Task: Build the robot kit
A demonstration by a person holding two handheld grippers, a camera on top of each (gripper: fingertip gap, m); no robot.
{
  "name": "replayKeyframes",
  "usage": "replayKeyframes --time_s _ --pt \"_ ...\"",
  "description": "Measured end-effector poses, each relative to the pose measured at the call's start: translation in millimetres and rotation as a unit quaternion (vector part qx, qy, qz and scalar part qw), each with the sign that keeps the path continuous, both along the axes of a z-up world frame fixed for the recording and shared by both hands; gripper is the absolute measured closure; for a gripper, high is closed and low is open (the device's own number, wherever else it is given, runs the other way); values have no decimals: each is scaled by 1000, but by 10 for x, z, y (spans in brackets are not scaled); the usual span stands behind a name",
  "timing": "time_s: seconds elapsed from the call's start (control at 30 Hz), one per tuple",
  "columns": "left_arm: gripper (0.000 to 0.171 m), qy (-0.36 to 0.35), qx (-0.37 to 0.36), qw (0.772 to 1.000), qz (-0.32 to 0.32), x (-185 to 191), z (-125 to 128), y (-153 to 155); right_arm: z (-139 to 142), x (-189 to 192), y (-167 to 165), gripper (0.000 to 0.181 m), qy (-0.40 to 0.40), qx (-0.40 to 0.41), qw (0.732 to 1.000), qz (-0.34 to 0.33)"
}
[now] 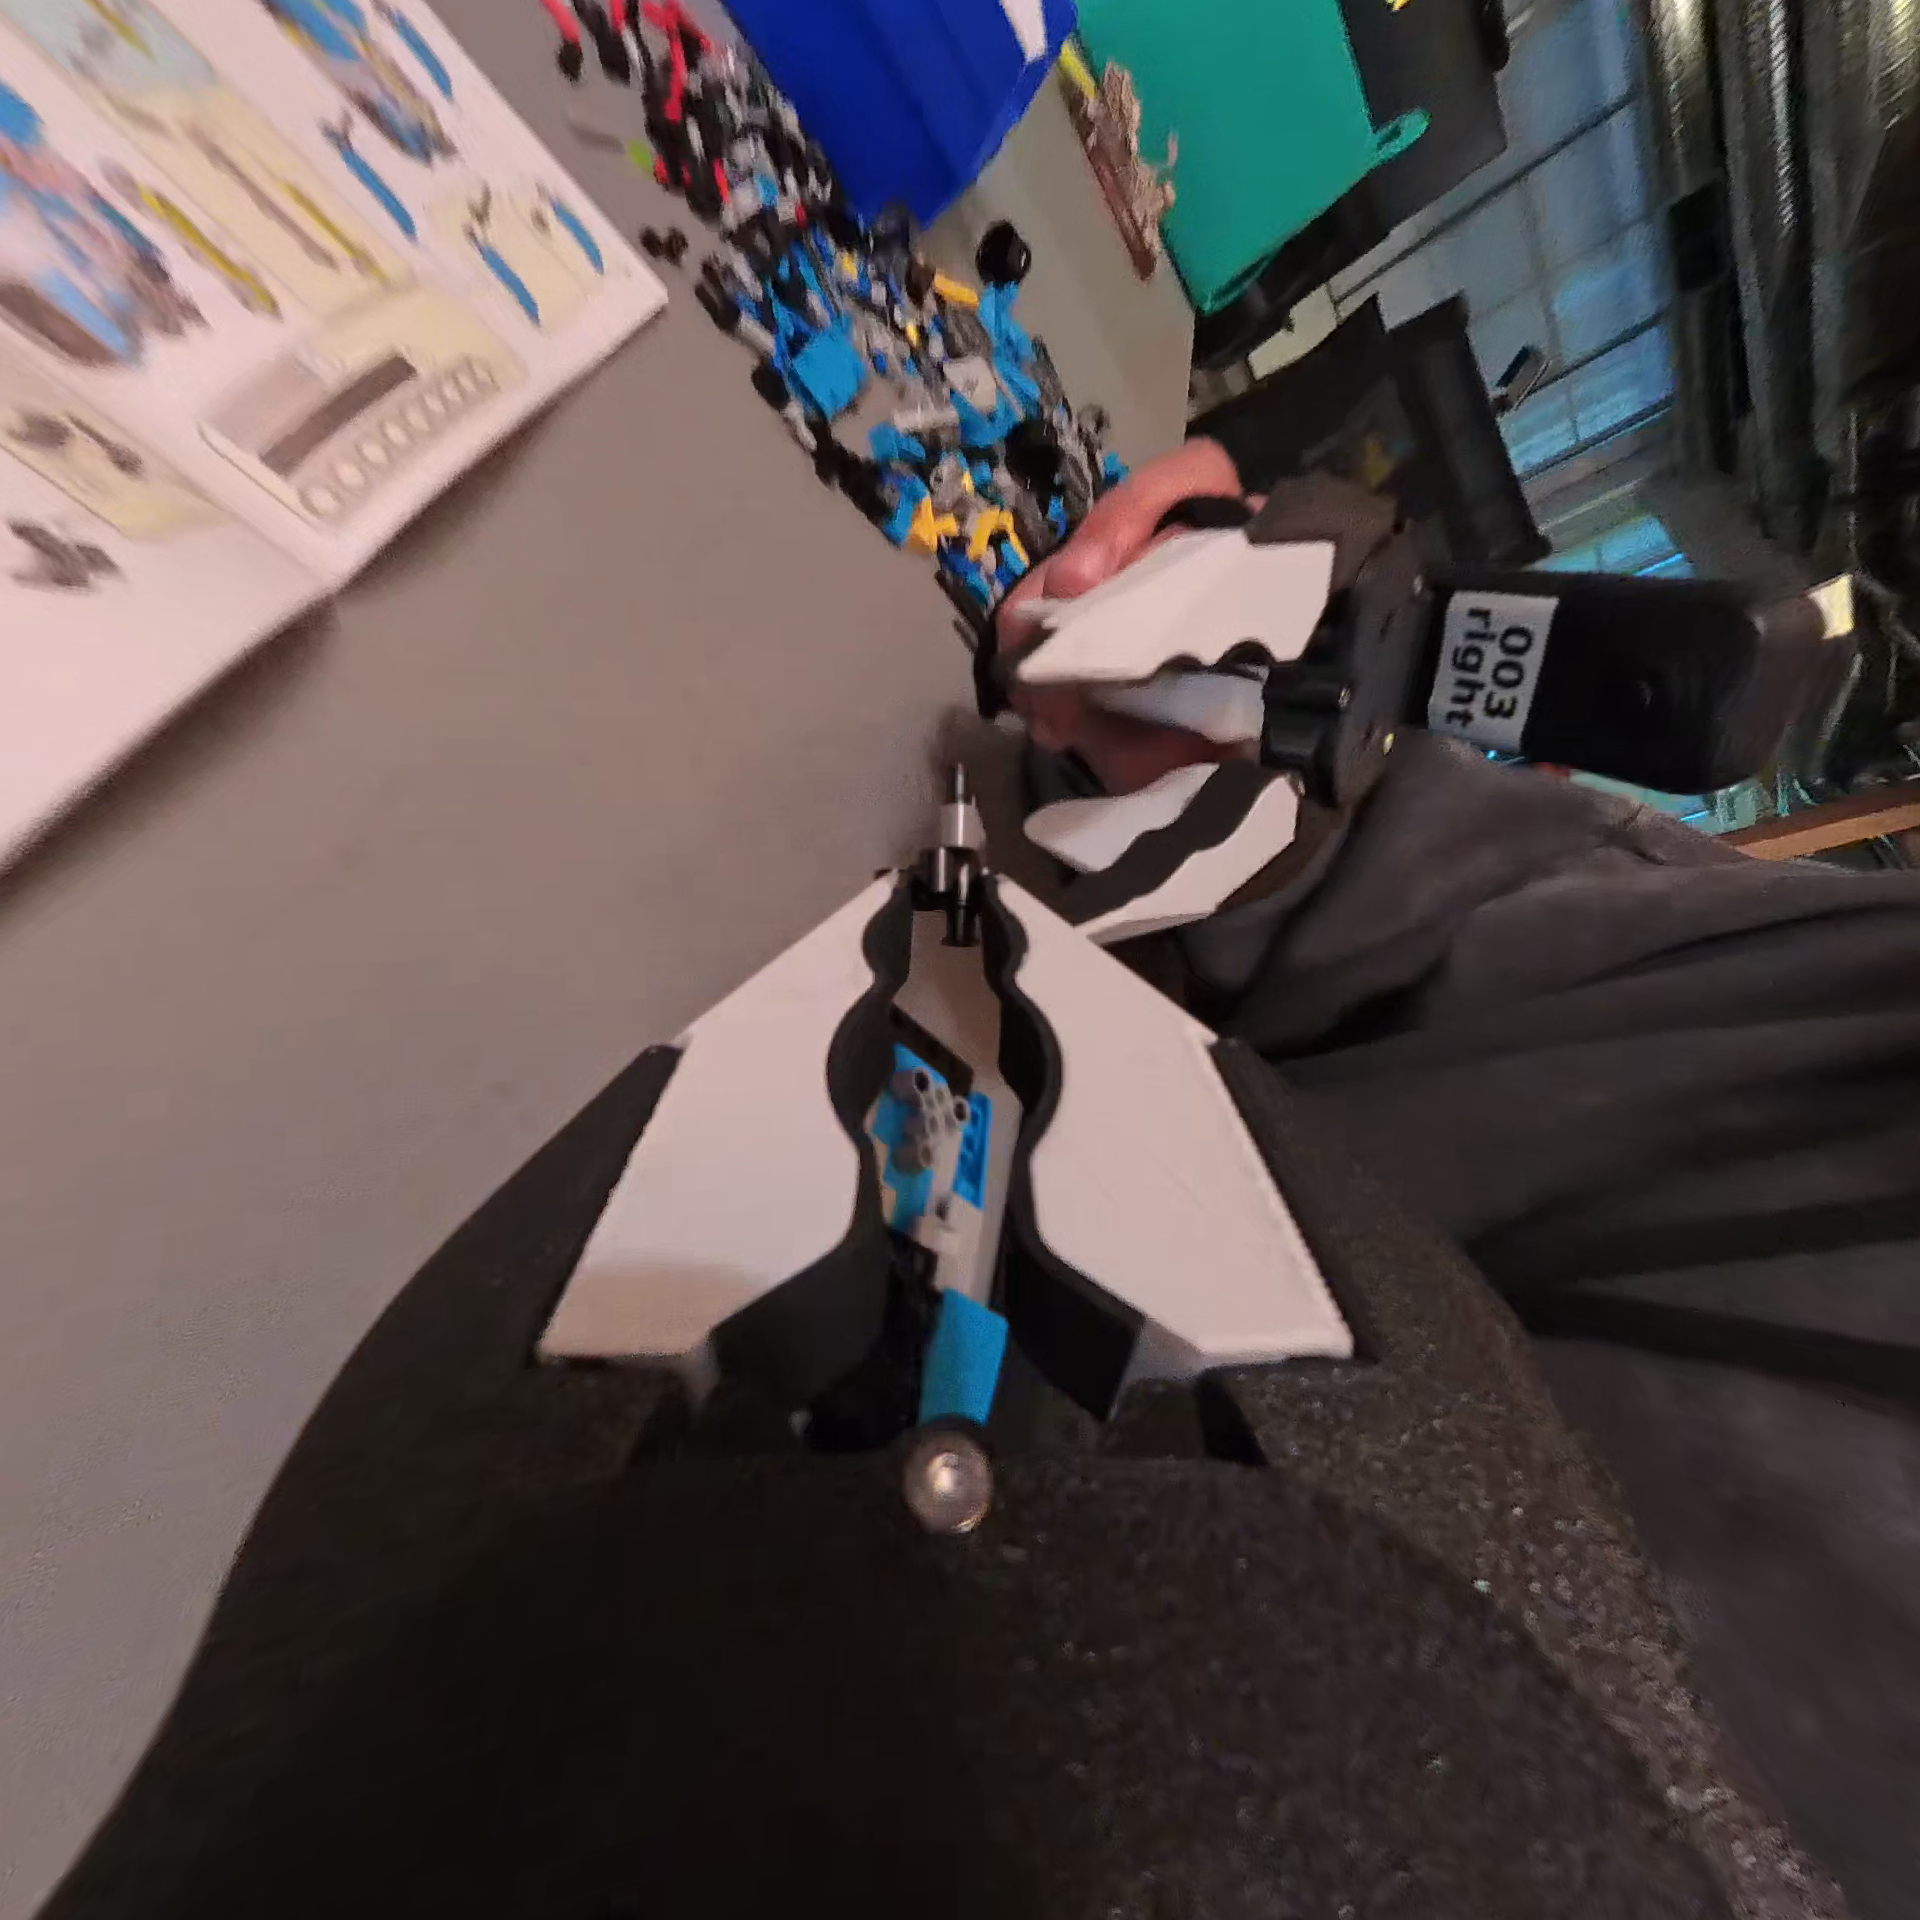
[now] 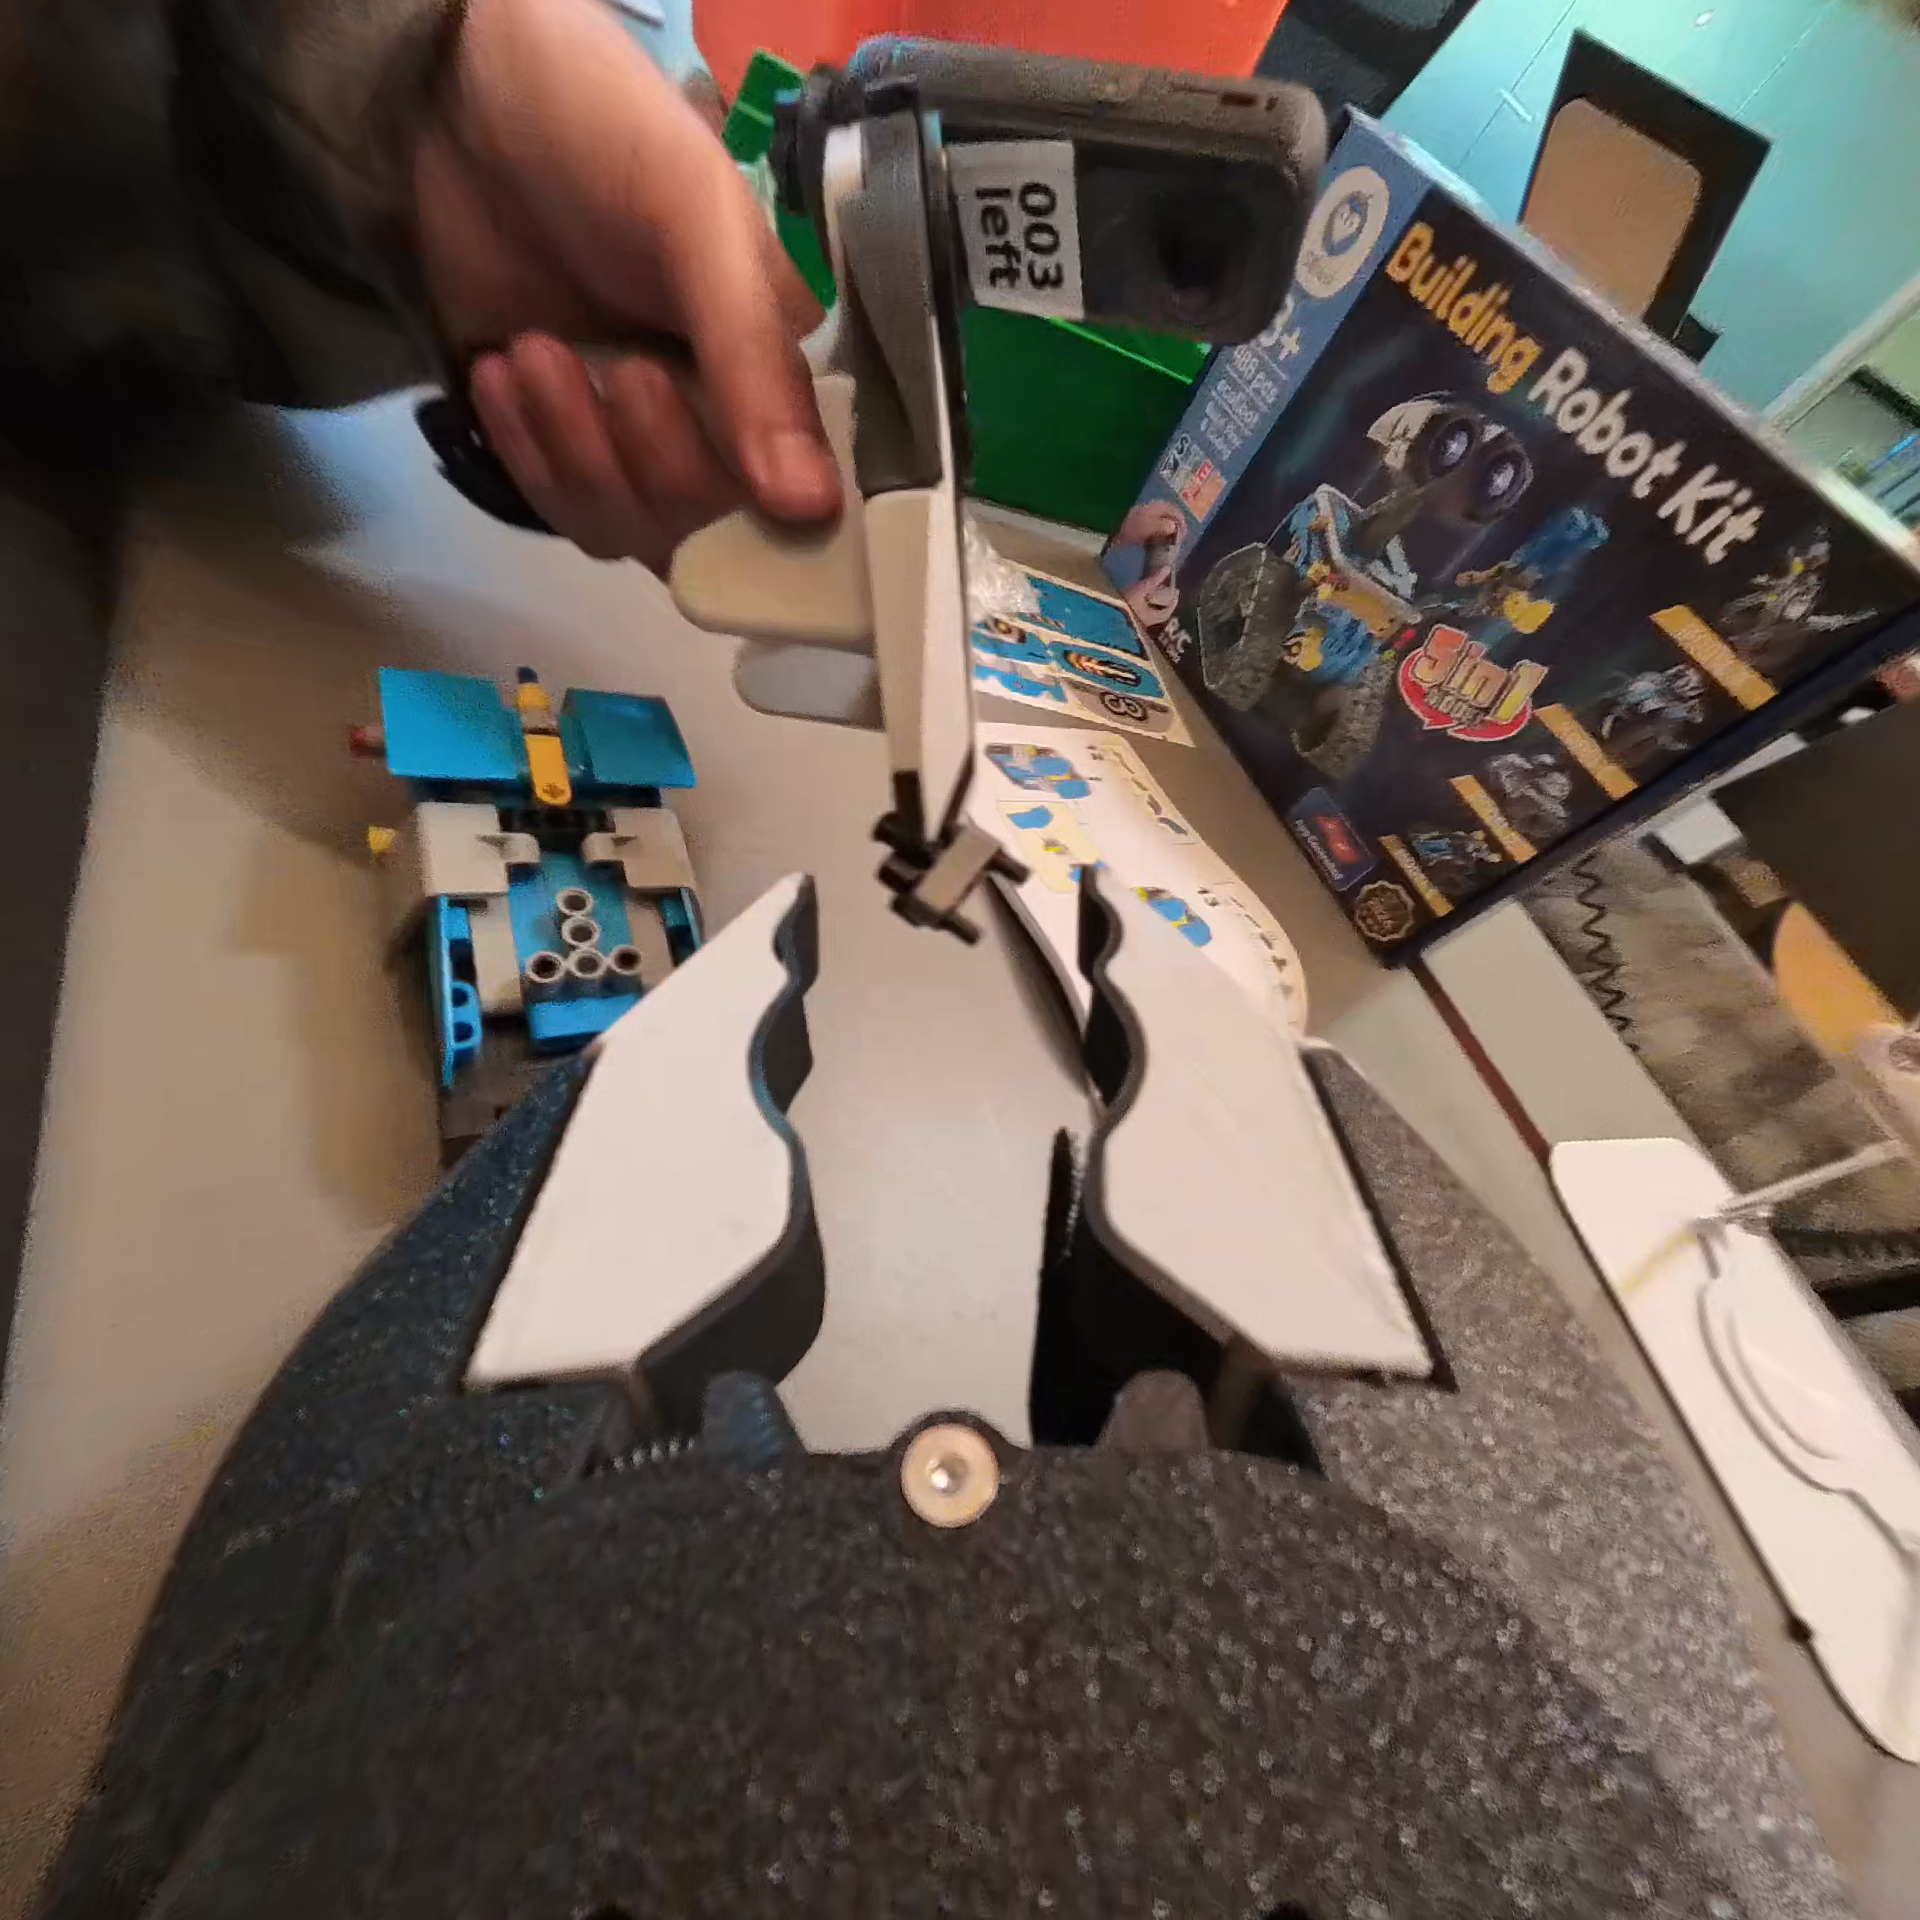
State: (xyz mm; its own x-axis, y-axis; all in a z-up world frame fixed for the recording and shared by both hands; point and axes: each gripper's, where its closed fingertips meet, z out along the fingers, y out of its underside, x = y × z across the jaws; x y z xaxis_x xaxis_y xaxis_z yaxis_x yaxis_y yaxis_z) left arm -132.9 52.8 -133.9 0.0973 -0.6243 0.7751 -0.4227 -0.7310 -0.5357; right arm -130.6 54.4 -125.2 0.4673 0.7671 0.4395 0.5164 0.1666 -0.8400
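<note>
My left gripper is shut on a small black and grey axle piece at its fingertips. Through the gap between its fingers a blue and grey brick model shows on the table below. In the right wrist view the left gripper hangs down from above, held by a hand, with the piece at its tip. My right gripper is open and empty, its fingers pointing at that piece from close by. The model lies on the table to its left. The right gripper also shows beside the piece, not touching it.
A pile of loose blue, black and yellow bricks lies at the table's far side near a blue bin. An instruction sheet covers the left. A kit box stands at the right, with a sticker sheet before it. Less than 4 cm separates the two grippers' tips.
</note>
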Motion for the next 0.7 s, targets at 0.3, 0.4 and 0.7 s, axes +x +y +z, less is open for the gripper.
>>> replayKeyframes --time_s 0.3,0.4,0.7 --pt "160 158 47 980 -108 -114 -110 -430 -219 -229 -366 137 -108 -9 990 94" --pt "160 179 53 975 -119 -87 -58 -465 -343 -200 -321 154 -170 9 983 75" --pt "137 77 225 964 -120 -27 250 -366 -142 9 -260 157 111 -285 944 126"
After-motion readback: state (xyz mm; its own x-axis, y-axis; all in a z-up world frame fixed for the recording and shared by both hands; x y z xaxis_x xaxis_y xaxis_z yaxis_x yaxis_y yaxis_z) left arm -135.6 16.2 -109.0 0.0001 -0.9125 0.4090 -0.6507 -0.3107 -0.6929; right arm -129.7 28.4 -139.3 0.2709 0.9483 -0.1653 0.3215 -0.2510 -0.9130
